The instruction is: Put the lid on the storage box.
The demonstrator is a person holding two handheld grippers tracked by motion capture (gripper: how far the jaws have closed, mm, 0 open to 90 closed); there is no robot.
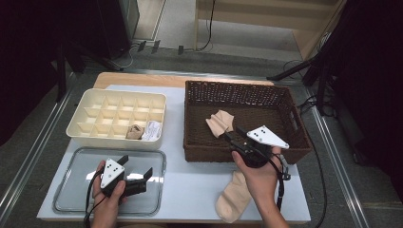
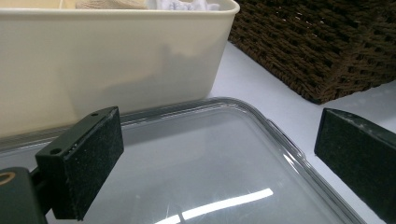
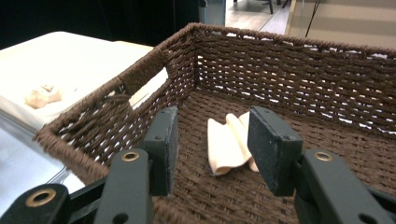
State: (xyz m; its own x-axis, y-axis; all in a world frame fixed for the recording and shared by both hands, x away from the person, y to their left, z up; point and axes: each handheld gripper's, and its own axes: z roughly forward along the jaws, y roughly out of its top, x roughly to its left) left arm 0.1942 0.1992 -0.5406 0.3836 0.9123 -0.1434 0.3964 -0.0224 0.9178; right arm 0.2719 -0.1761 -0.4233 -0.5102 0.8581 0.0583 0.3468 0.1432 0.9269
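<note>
The right gripper (image 1: 236, 134), jaws parted and holding nothing, hangs over the near rim of the wicker basket (image 3: 116, 86) with the beige sock (image 3: 231, 142) lying straight ahead on the woven floor (long axis running away from the pads), while the left gripper (image 1: 137, 167), jaws wide, rests idle over the clear tray (image 2: 261, 140).

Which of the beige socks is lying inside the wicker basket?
The folded beige sock on the floor of the brown wicker basket, just beyond the right gripper. The other beige sock lies flat on the table, outside the basket's near wall.
</note>
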